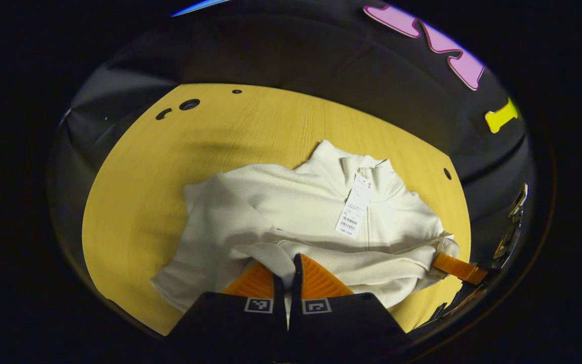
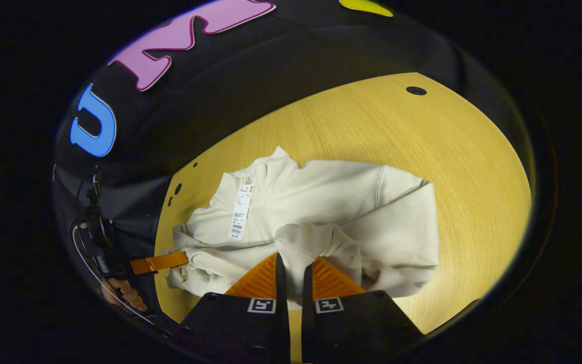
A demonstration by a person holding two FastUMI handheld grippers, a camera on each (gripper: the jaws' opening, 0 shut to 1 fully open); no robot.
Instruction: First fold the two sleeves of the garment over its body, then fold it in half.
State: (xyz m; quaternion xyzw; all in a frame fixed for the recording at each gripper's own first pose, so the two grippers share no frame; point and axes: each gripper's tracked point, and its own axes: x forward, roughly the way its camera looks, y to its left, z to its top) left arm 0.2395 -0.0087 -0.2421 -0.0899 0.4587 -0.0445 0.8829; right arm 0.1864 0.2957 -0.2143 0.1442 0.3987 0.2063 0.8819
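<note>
Nearest in left gripper view: left gripper clenched on the hem edge of the cream zip-neck sweatshirt, which lies on the yellow table. In right gripper view, right gripper clenched on the same edge. Both sleeves folded across the body. Risk: uneven lift skewing the half-fold, shaking sleeves loose. Farther up, hang tag near the collar.

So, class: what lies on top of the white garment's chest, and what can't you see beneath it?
A paper tag hangs below the collar on the white garment, and a folded sleeve crosses lower down. The wooden table underneath is covered there.
</note>
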